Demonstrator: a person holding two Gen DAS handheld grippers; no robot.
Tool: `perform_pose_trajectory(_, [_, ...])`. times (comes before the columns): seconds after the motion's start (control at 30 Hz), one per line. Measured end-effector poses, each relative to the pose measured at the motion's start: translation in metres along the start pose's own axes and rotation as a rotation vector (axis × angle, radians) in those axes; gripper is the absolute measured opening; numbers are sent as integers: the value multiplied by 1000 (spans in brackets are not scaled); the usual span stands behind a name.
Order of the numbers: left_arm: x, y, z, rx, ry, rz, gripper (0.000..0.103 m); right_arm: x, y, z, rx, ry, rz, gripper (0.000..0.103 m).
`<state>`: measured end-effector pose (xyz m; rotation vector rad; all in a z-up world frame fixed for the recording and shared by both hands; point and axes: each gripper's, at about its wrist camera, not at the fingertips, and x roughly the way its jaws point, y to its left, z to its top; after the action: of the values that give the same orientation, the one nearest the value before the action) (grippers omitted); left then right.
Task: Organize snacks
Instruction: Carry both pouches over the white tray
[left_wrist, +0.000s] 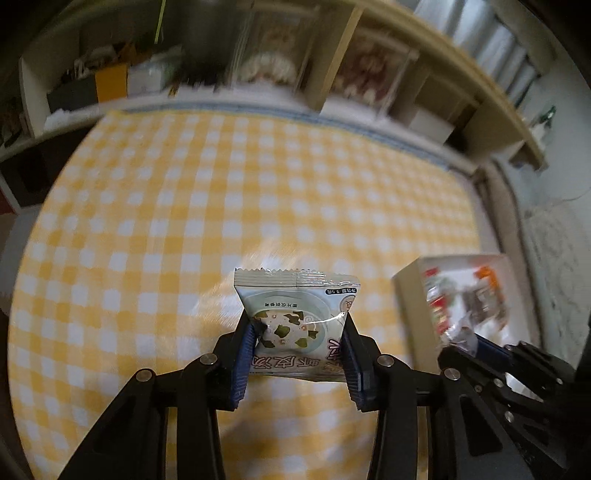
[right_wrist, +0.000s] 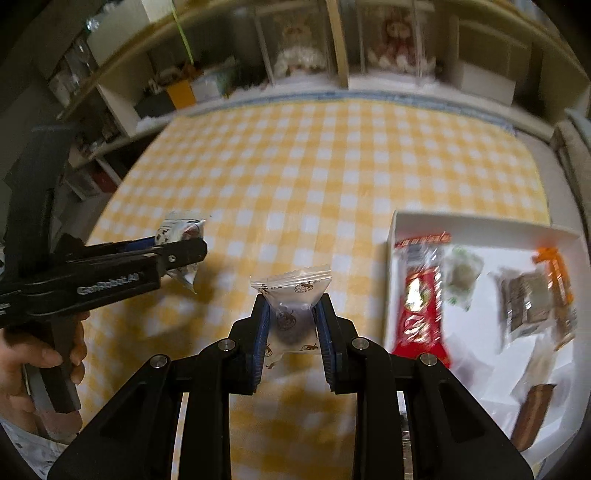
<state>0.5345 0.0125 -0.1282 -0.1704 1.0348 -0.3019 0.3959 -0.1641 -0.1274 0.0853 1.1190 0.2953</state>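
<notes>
Already boxed: several wrapped snacks in white box (right_wrist: 406, 221), lower right of right wrist frame.
In transit: soup packet (left_wrist: 295, 314), pinched by left hand-held gripper (left_wrist: 297, 354), lower centre of left wrist frame; long axis across frame, print upside down.
Also pinched: clear cookie pouch (right_wrist: 291, 310) in right hand-held gripper (right_wrist: 291, 339), crimped end up-frame.
Remaining: probably only these two; checked surface (right_wrist: 314, 166) otherwise bare.

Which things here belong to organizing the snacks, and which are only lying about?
For the job:
- soup packet in the left gripper
- clear cookie packet in the right gripper
- white box of snacks

Lying about:
- dolls on the shelf
- checked tablecloth
</notes>
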Motion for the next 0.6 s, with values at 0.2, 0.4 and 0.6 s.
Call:
perform_pose_trajectory(0.2, [-50,-21,-7,39,-78,-34,42,-40,-3,7,1,-77,0,26])
perform_pose_trajectory(0.4, [-74,-46,-23,52,-102,-104,42,-73,-14,11,17,-148,-22,26])
perform_pose_trajectory(0.6, [-73,-72,-33,89,-98,-148,42,-101,-49,6,76,-203,-64,26])
